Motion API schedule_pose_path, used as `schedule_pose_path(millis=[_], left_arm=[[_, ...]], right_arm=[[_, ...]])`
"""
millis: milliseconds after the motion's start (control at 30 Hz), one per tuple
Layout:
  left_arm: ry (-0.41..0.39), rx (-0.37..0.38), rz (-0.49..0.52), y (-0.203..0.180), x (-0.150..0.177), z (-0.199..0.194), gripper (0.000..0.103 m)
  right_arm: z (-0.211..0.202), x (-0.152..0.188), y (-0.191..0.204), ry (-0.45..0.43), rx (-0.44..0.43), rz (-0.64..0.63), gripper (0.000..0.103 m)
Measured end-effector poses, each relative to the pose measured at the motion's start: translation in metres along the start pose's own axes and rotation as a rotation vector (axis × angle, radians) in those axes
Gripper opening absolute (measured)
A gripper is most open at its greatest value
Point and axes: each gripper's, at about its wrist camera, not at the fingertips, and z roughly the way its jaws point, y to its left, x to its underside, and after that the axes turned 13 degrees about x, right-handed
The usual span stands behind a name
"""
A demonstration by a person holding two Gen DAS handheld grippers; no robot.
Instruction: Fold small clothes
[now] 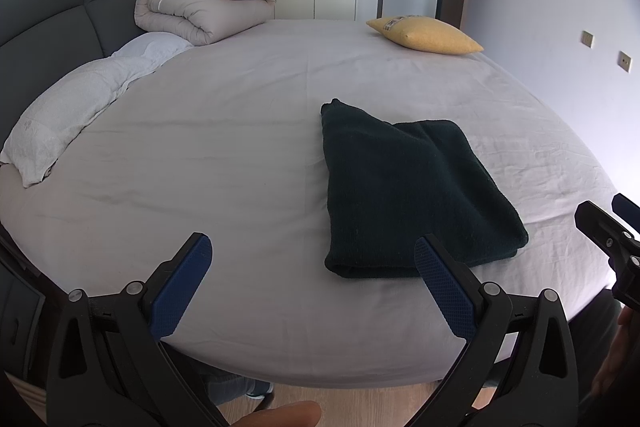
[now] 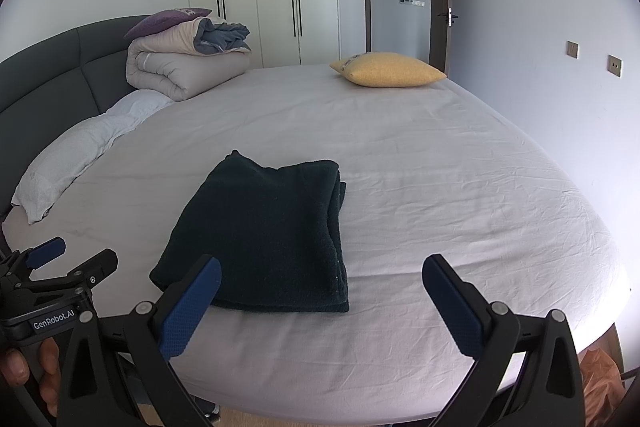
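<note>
A dark green knitted garment lies folded into a thick rectangle on the grey bed sheet; it also shows in the right wrist view. My left gripper is open and empty, hovering over the near bed edge just left of the garment. My right gripper is open and empty, hovering at the garment's near right corner. The right gripper's body shows at the left wrist view's right edge. The left gripper's body shows at the right wrist view's left edge.
A yellow cushion lies at the far right of the bed. A rolled duvet with a purple pillow and a white pillow sit along the dark headboard. Wardrobe and an open door stand behind.
</note>
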Motion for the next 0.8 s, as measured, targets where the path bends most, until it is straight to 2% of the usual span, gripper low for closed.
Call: schedule_pose_path(millis=[800], left_arm=[[0.013,0.009,-0.004,0.0036,0.0002,0.003,0.103]], right_arm=[[0.001,0.0047,0.0003,0.006,-0.005,-0.001,0.103]])
